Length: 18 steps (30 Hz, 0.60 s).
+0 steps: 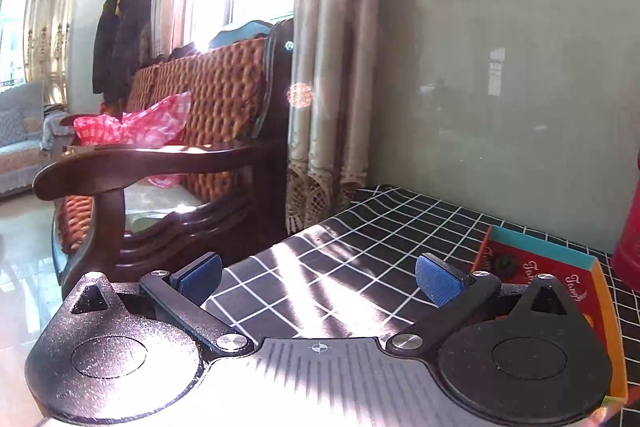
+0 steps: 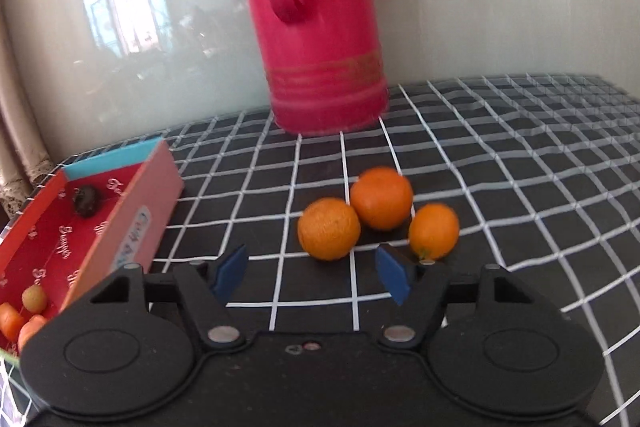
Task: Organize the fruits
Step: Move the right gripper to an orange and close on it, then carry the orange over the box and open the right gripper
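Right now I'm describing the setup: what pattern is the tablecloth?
Black with a white grid, clearest in the right wrist view: tablecloth.

The tabletop (image 2: 500, 163) is covered with a black cloth crossed by a white grid and stands against a pale wall. On it lie three oranges (image 2: 380, 198) in a tight cluster, touching one another, with a tall red thermos flask (image 2: 320, 39) upright behind them near the wall. To their left rests an open red box (image 2: 120, 223), well apart from the oranges, holding small fruits.
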Each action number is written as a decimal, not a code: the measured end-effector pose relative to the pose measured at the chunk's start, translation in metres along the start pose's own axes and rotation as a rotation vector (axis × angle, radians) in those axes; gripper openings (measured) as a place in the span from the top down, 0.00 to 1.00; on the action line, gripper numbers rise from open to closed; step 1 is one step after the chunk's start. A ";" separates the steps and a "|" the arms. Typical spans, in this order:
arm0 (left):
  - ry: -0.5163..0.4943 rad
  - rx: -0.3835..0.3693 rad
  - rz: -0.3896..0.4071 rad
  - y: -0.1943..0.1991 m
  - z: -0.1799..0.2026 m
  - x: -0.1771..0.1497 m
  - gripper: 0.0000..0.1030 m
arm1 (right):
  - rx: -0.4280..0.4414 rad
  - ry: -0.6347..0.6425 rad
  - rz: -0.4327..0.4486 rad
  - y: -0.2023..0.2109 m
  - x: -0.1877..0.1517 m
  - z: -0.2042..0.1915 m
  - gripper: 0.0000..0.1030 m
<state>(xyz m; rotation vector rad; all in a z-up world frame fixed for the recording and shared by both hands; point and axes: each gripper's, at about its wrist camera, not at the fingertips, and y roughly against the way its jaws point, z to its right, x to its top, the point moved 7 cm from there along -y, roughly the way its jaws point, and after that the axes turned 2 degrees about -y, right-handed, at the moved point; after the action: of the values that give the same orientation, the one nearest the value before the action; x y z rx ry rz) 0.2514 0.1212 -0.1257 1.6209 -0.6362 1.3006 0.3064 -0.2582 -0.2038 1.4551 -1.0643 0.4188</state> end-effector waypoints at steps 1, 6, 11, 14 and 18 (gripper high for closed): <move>0.003 0.005 -0.008 -0.002 -0.005 -0.001 0.01 | -0.004 -0.006 -0.001 -0.002 0.000 0.000 0.43; 0.033 0.024 -0.010 -0.006 -0.022 -0.001 0.01 | -0.045 -0.015 0.001 -0.016 0.007 0.002 0.45; 0.040 0.017 -0.015 -0.009 -0.024 -0.002 0.01 | -0.031 -0.039 0.009 -0.023 0.012 0.004 0.70; 0.032 0.013 -0.015 -0.008 -0.022 -0.003 0.01 | -0.030 -0.023 0.020 -0.023 0.012 0.004 0.71; 0.039 0.018 -0.016 -0.007 -0.023 -0.002 0.01 | 0.015 -0.010 0.025 -0.019 0.010 -0.003 0.72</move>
<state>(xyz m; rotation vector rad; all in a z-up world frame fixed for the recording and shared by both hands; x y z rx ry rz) 0.2459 0.1441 -0.1298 1.6080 -0.5883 1.3265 0.3277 -0.2618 -0.2062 1.4600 -1.0903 0.4383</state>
